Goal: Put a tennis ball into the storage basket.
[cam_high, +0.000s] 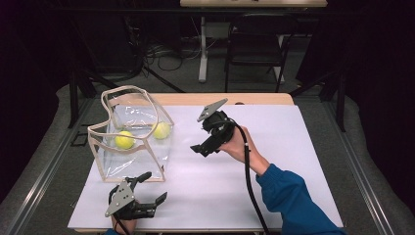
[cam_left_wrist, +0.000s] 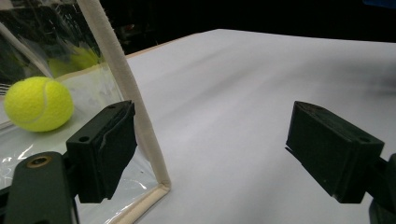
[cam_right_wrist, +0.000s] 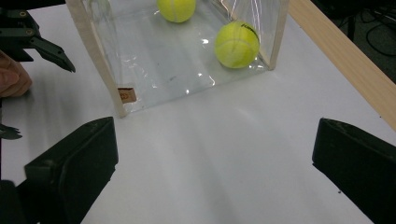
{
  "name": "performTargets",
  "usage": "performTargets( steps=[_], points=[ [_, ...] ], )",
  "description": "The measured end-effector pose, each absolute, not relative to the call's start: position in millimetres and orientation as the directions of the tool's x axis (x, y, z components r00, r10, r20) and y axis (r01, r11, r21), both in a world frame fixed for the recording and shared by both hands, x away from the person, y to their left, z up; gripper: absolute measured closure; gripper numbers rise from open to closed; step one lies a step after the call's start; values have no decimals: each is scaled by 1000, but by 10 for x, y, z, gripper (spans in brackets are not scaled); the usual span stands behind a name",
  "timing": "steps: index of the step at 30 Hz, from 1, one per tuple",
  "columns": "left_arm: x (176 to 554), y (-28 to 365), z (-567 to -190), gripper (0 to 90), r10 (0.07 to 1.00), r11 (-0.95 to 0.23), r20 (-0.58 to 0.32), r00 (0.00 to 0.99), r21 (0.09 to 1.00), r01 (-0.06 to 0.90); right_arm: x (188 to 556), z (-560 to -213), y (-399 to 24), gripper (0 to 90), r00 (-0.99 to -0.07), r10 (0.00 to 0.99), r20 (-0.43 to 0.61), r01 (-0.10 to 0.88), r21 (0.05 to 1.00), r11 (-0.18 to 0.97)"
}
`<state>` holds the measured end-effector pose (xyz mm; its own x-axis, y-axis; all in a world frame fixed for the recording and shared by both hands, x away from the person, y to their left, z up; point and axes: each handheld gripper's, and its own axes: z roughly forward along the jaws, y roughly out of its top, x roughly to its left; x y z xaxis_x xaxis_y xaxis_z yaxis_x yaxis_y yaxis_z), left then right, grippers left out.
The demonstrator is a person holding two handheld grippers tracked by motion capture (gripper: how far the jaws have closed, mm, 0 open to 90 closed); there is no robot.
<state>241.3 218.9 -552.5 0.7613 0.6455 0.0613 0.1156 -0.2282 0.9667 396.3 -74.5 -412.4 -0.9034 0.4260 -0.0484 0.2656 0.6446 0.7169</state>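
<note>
My left gripper (cam_high: 147, 188), jaws apart beside the clear bag's (cam_high: 129, 134) near corner, could shove it, rolling the tennis balls (cam_high: 124, 140).

The high view looks forward and down from the person's side, taking in the whole white table (cam_high: 274, 147). The left gripper view sits low, just beside the clear bag's (cam_left_wrist: 140, 116) near corner. The right gripper view looks down at that bag (cam_right_wrist: 163, 60) from farther off, probably higher. All three share the bag.

2 tennis balls (cam_high: 124, 140), 1 clear bag (cam_high: 110, 161), 2 grippers (cam_high: 147, 188)
</note>
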Motion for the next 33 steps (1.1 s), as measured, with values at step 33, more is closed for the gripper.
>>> performTargets(
  steps=[33],
  points=[
    [2411, 2190, -5525, 159, 652, -231, 65, 756, 966, 117, 3677, -4463, -1448, 0, -863, 503, -45, 324, 714, 621]
  ],
)
